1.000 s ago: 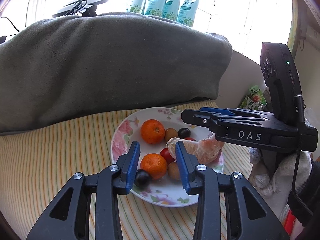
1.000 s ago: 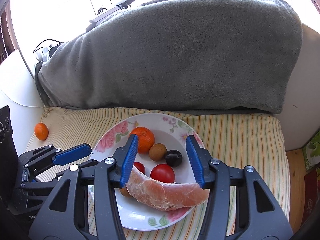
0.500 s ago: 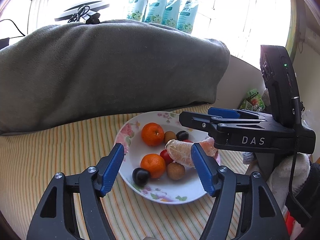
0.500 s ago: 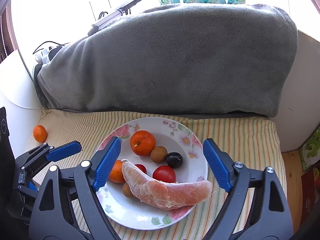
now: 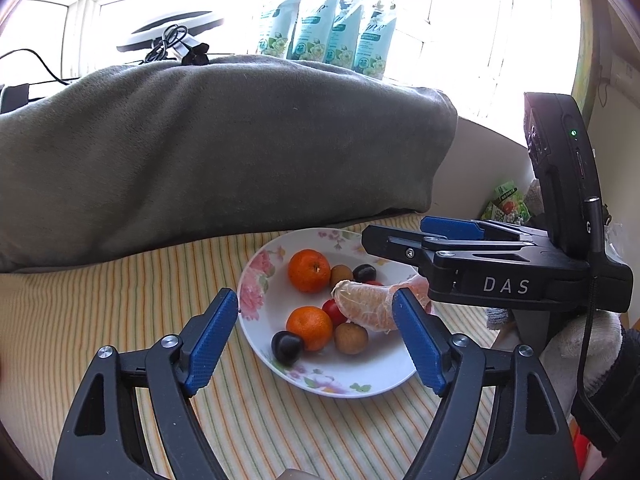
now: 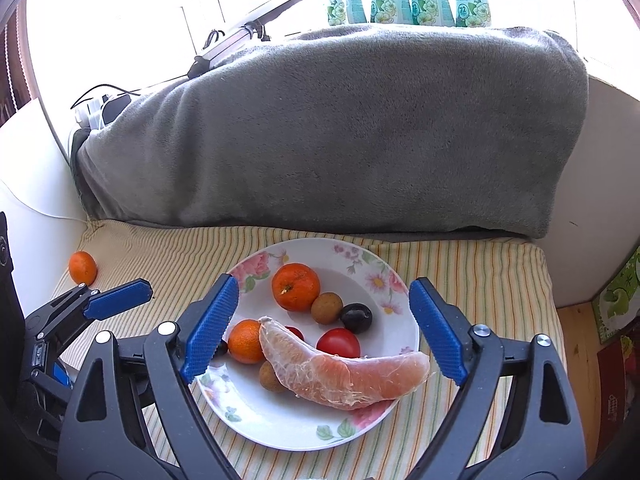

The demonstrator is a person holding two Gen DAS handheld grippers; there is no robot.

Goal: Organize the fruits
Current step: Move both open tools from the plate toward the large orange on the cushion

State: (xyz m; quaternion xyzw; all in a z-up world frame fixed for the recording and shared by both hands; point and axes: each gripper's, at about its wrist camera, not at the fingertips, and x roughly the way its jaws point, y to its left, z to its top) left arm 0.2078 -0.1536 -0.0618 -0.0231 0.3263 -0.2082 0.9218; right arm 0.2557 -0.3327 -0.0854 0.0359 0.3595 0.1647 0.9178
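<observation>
A: Porcelain, white with a pink flower print: that round plate (image 6: pixel 404 320) is sitting straight ahead of both tools on the striped yellow cushion (image 6: pixel 480 272). What is lying on it?

B: Two orange mandarins, a red tomato (image 6: pixel 338 342), a dark plum (image 6: pixel 356 317), a second plum (image 5: pixel 286 345) at the edge nearest the left tool, two small brown round fruits, and a long peeled pink pomelo segment (image 6: pixel 344 372).

A: Is either tool gripping anything?

B: No. The right tool (image 6: pixel 324 332) is standing wide and released, with the pomelo segment lying on the plate between its blue pads, untouched. The left tool (image 5: pixel 316 340) is widening its jaws right now; the plate's near edge shows between them, but neither pad is pressing on any fruit.

A: So how far along is the sorting?

B: Nearly finished, I judge. Most fruit is gathered on the plate. One small orange mandarin (image 6: pixel 83 267) is resting alone on the cushion, well off to the left of the right tool and beyond the left tool's tip, near the folded grey fleece blanket (image 6: pixel 340 128).

A: Then that stray is what is left?

B: Likely, and the left tool is nearer to it.
</observation>
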